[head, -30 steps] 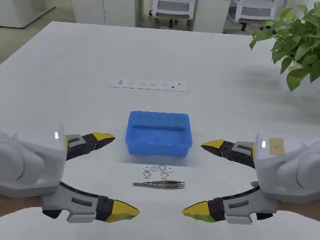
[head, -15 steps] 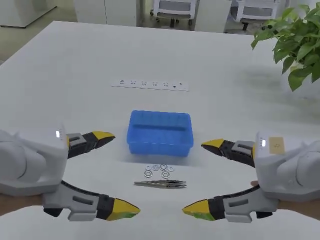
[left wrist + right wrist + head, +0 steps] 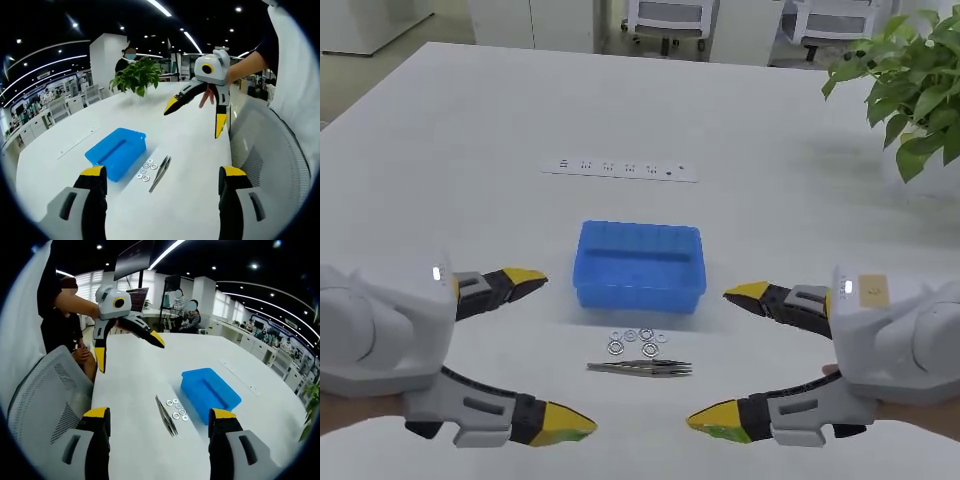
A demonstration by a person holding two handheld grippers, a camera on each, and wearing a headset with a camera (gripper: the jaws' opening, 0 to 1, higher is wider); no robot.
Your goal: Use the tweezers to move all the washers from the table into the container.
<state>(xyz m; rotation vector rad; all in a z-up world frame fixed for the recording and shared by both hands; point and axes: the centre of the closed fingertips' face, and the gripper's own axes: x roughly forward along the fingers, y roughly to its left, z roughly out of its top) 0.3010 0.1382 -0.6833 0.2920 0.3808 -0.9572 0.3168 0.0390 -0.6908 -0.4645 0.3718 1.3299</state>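
**A:** Open-plan office, wide white table (image 3: 470, 130), with the blue rectangular plastic container (image 3: 640, 262) mid-table. What comes first?

**B:** Picking up the slim metal tweezers (image 3: 640, 368), I'd judge. They lie flat on the near side of the container, with the small silver ring washers (image 3: 637, 342) clustered between. Come in low, pinch them mid-length, and avoid scattering the washers.

**A:** And the hands?

**B:** The left hand-held gripper (image 3: 566, 351) and right hand-held gripper (image 3: 710, 357) hover either side of the tweezers, jaws spread wide, holding nothing.

Shiny metal tweezers (image 3: 639, 368); blue plastic container (image 3: 640, 264).
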